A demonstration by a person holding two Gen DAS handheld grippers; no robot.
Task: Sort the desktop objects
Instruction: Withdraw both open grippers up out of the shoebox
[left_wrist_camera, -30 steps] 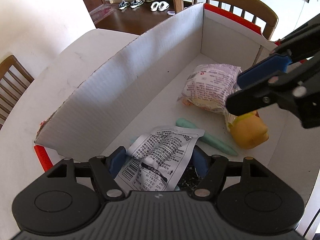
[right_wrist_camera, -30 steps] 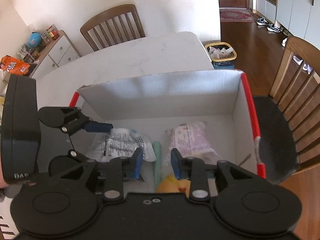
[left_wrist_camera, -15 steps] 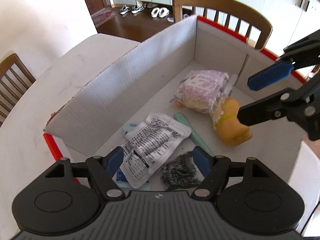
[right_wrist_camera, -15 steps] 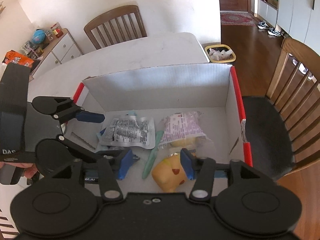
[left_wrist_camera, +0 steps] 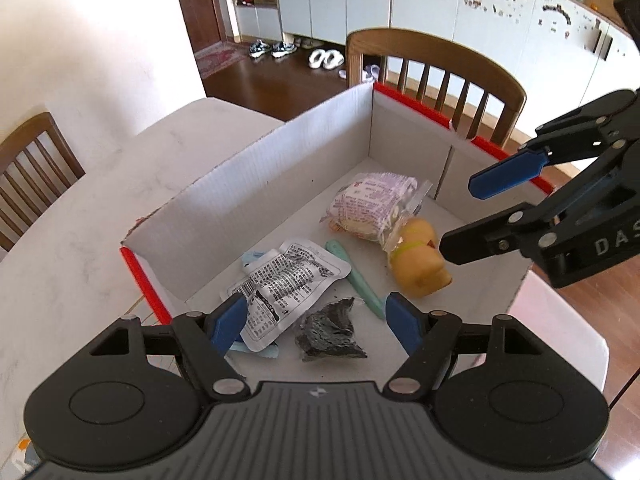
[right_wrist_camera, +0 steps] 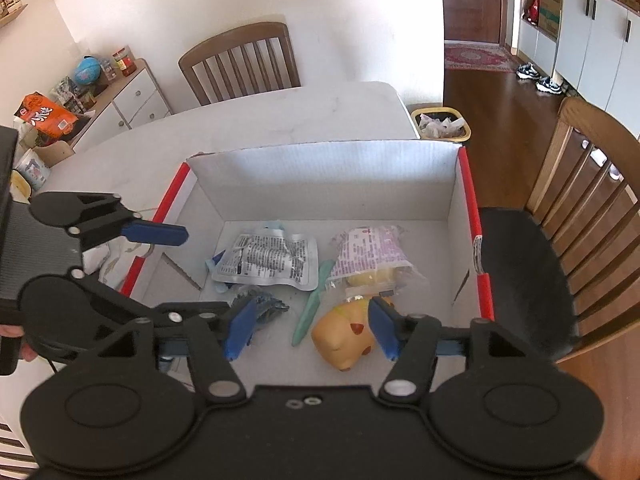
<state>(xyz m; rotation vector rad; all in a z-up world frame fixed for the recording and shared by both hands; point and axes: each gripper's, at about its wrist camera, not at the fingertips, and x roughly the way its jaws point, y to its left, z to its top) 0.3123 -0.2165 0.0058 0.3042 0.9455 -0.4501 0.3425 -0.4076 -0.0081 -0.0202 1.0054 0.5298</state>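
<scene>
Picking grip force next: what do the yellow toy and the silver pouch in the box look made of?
Yellow toy: looks like soft rubber or vinyl, smooth, matte, rounded.
Silver pouch: seemingly foil-plastic film, shiny, creased, printed text.

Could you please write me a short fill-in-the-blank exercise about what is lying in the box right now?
1. The yellow toy lies inside the white ____ with red edges.
2. The long thin item between the silver pouch and the toy is coloured ____.
3. Neither the left gripper nor the right gripper holds anything; both are ____.

Missing words: box; green; open
</scene>
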